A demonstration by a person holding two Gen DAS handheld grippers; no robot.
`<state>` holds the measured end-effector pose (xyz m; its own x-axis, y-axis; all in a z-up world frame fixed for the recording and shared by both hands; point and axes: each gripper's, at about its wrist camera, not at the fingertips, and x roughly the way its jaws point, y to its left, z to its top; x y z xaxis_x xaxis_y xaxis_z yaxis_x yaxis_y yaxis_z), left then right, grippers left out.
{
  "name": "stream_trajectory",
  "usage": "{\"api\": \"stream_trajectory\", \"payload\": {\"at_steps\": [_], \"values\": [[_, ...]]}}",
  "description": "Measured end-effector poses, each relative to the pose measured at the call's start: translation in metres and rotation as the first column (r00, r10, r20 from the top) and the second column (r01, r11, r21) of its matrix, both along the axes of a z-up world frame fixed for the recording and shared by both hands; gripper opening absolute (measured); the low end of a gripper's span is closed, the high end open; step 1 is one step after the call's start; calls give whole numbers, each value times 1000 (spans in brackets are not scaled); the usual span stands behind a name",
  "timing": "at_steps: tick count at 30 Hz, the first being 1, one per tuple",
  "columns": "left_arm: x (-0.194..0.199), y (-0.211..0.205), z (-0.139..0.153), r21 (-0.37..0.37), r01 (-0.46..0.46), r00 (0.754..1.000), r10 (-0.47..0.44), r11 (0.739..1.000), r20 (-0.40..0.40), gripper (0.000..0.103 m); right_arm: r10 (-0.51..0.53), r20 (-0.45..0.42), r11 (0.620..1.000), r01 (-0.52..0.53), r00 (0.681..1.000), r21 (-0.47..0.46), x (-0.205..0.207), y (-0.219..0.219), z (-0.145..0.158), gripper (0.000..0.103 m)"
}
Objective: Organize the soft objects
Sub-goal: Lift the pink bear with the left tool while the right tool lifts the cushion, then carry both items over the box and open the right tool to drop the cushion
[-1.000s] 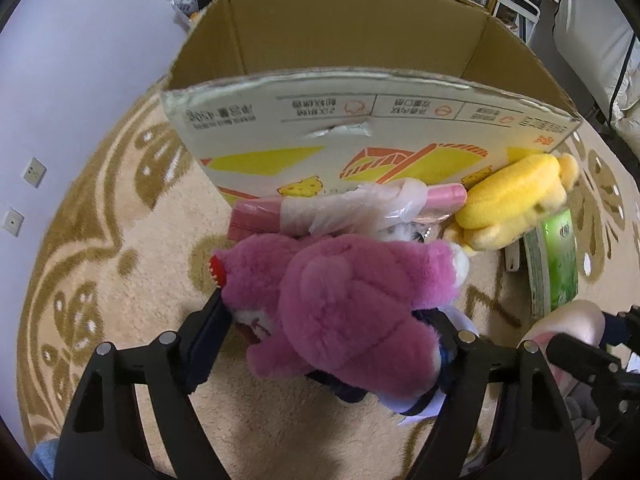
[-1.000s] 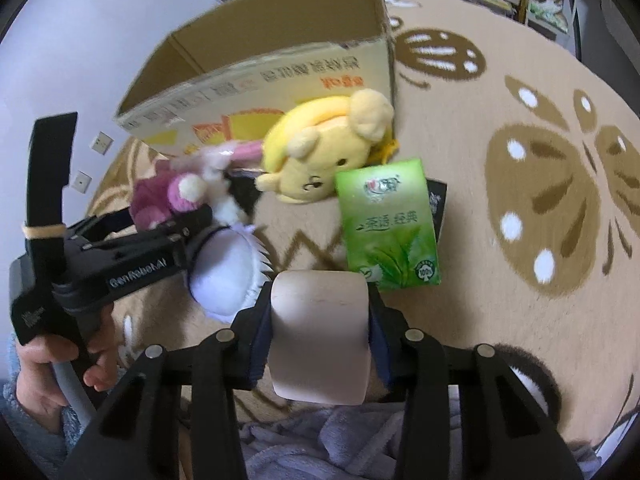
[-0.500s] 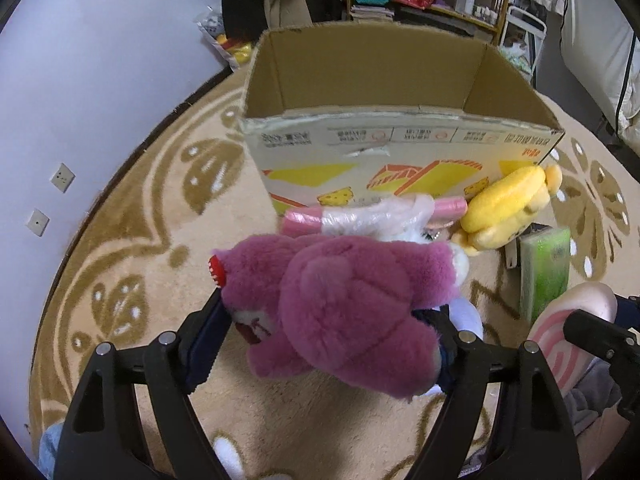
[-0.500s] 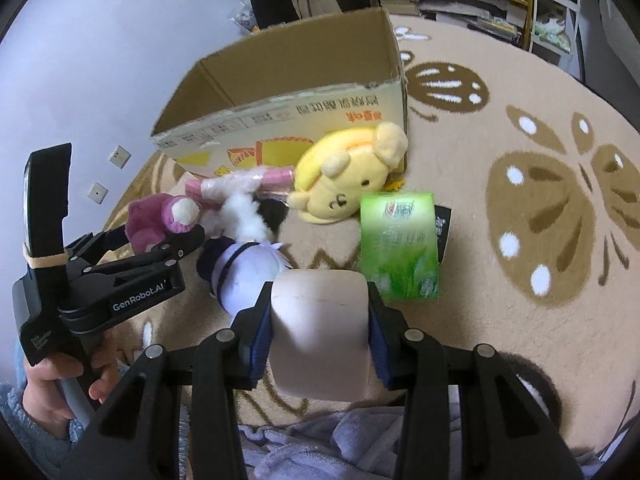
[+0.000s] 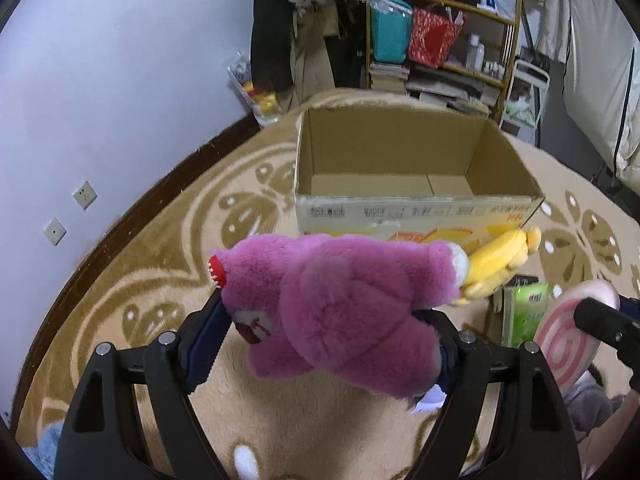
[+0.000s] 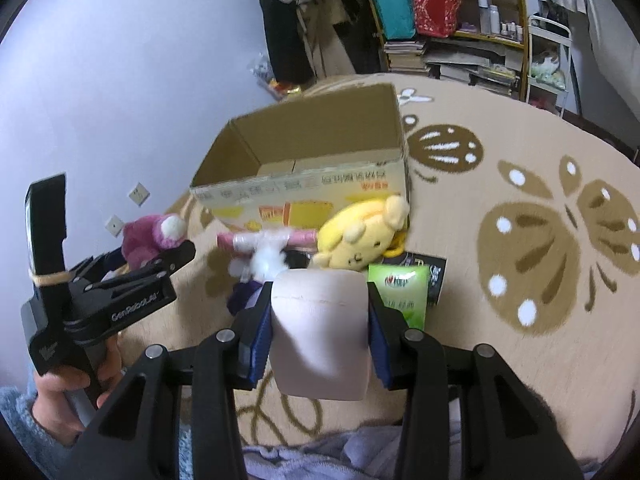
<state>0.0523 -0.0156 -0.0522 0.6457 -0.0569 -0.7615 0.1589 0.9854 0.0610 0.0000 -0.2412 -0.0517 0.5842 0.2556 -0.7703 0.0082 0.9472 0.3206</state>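
Two loads are gripped: my left jaws clamp the bear (image 5: 340, 312), my right jaws the pink pad (image 6: 320, 332). The box (image 5: 404, 160) opens at twelve o'clock, nearer my left.

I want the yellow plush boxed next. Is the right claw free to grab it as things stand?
Probably not: the right claw is shut on a pale pink cushion, so its jaws are occupied. The yellow plush lies unblocked beside the cardboard box.

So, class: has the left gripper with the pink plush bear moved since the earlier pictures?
Yes. The left gripper, holding the pink plush bear, has risen and backed away from the cardboard box, whose inside floor now shows.
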Motion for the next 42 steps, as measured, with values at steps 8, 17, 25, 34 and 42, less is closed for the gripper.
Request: {"api": "stream_trajectory", "payload": {"at_steps": [8, 17, 25, 34, 42], "values": [[-2, -5, 15, 52, 15, 995, -20, 999, 103, 82, -3, 57, 999, 5, 998, -42, 8, 0, 15, 44], [0, -12, 37, 37, 60, 986, -65, 998, 154, 83, 12, 107, 994, 0, 994, -110, 31, -1, 27, 44], [20, -21, 55, 58, 47, 978, -58, 997, 199, 83, 19, 166, 991, 4, 986, -135, 53, -6, 42, 44], [52, -19, 61, 75, 15, 974, -31, 997, 222, 83, 26, 217, 987, 10, 976, -162, 82, -11, 51, 44], [77, -32, 59, 126, 8, 961, -42, 992, 273, 84, 48, 244, 982, -1, 969, -189, 109, -16, 53, 44]]}}
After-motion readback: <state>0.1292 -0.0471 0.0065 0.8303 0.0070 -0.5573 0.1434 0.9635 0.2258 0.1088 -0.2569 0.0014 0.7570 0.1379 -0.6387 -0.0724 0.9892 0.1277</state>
